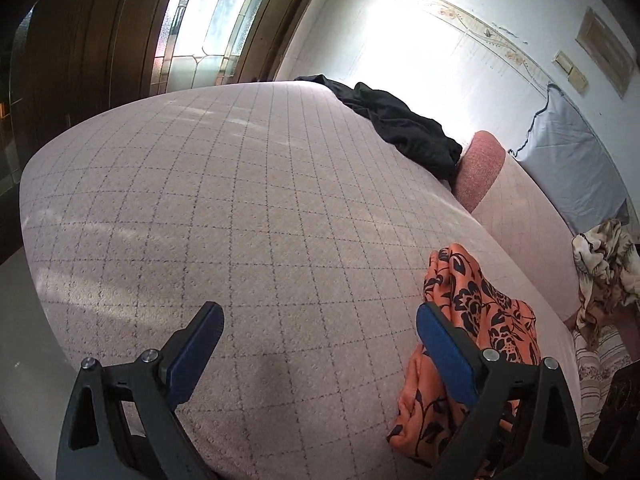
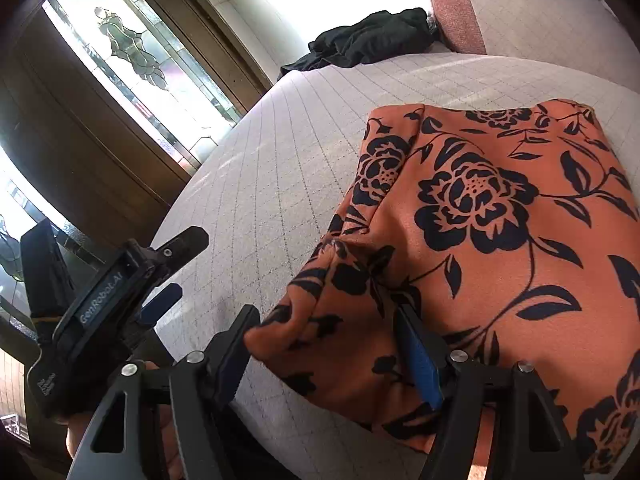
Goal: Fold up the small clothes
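The orange flowered cloth looks light, soft and floppy; best pinched at a corner or hem. The right gripper stands apart around its bunched edge at six o'clock, not clamped. The left gripper gapes empty, cloth at its three o'clock.

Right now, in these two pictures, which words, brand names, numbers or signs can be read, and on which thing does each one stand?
"GenRobot.AI": in pale letters on the black body of the left claw, seen from the right wrist camera.
Small pale print lower on that same body: too small and blurred to read.
Left wrist view: no text can be read.
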`<state>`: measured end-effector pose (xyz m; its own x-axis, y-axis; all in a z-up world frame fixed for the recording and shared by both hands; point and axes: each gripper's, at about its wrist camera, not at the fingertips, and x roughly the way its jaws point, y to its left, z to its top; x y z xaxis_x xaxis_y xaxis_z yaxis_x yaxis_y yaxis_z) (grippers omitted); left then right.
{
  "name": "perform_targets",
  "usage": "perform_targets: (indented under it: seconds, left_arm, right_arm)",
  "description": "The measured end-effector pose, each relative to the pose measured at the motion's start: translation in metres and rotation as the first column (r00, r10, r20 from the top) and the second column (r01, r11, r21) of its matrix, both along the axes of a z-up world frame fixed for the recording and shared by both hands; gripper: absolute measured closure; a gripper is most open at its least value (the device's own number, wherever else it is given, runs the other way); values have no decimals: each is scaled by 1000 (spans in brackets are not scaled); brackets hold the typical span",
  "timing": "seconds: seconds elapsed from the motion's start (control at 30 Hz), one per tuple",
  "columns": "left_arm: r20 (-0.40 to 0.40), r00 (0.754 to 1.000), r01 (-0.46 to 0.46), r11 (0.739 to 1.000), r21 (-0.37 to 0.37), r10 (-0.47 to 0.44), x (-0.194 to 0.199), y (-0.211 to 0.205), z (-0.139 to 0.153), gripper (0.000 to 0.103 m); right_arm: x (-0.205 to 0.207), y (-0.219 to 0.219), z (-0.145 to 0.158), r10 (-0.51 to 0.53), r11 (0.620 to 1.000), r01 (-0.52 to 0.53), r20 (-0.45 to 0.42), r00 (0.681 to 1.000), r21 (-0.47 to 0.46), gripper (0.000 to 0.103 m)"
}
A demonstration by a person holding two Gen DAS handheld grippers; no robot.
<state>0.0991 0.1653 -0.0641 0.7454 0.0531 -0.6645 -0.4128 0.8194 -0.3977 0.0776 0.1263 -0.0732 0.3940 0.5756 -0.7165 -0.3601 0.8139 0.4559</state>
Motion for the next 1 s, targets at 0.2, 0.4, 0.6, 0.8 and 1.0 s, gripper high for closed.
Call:
perform_targets:
  seconds: [0.2,0.4,0.6,0.8,1.0]
  left_arm:
    - [125,958,248,966,77,-256,-15,-57,39,7]
    - [-227,945,227,972,-61,-235,20,-55,-42,31]
    - [-152,965,228,971,70,-215,5,-65,13,33]
    - [-43,933,360,920,158,-357,32,-112,47,32]
    - [-334,889,396,892,219,-313,96,-130,-33,29]
  right_arm:
    - [-43,-63,15,-114,989,111,29,993,101,27]
    - [-47,-117,-5,-209,958,218,-67,976,184,27]
    - [-56,-146,-12,-213,933,233,-102,972,275,27]
    - [-49,-182,2,-279,879,301,-113,954,371,24]
    - [-12,-224,-24,-329,824,409,-256,909,391,22]
